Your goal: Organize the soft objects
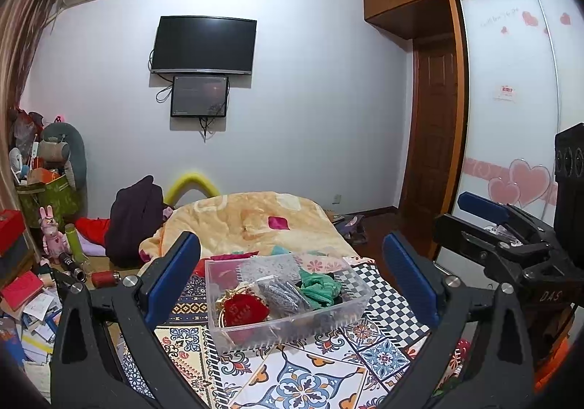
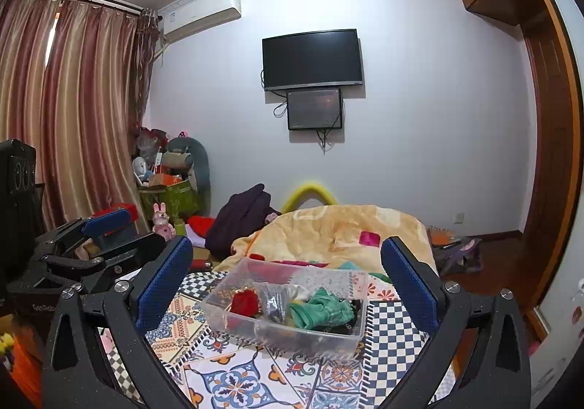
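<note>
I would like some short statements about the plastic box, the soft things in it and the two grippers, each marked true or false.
1. The clear plastic box stands on the patterned cloth. True.
2. The green cloth lies outside the box. False: it lies inside it, beside the grey pouch.
3. The left gripper is open and holds nothing. True.
4. The right gripper is shut on the red pouch. False: it is open, and the pouch lies in the box.
5. The television on the wall shows a bright picture. False: its screen is dark.
</note>
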Demonstrator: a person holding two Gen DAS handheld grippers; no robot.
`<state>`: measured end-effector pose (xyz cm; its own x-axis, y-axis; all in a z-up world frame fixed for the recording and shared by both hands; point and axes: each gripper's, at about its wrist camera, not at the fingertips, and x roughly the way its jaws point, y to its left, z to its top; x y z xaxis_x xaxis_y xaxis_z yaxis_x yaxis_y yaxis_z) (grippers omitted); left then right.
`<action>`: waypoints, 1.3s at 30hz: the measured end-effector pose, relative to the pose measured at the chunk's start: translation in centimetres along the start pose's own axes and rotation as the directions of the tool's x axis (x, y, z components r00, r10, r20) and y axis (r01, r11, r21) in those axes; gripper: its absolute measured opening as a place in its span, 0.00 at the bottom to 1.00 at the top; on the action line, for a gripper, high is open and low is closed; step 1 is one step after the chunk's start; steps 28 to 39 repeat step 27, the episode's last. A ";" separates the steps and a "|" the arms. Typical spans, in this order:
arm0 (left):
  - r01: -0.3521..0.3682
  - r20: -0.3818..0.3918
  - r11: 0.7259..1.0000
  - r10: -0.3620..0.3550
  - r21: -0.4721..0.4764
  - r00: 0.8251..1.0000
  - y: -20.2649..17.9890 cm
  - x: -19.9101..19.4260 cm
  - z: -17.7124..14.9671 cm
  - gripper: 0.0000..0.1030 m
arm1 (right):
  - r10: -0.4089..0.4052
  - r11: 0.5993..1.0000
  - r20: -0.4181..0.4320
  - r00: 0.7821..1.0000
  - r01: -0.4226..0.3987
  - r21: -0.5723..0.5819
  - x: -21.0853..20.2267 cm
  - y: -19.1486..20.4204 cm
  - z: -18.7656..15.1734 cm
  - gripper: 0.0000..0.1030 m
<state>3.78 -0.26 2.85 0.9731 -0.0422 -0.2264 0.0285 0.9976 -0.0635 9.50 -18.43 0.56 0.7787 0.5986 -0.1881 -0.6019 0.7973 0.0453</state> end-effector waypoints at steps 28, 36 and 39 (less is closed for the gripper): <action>0.002 -0.017 1.000 -0.003 -0.023 1.000 0.7 0.2 -0.3 1.00 | -0.019 1.000 -0.006 1.000 0.019 0.015 0.0 -0.4 -0.4 1.00; 0.002 -0.017 1.000 -0.003 -0.023 1.000 0.7 0.2 -0.3 1.00 | -0.019 1.000 -0.006 1.000 0.019 0.015 0.0 -0.4 -0.4 1.00; 0.002 -0.017 1.000 -0.003 -0.023 1.000 0.7 0.2 -0.3 1.00 | -0.019 1.000 -0.006 1.000 0.019 0.015 0.0 -0.4 -0.4 1.00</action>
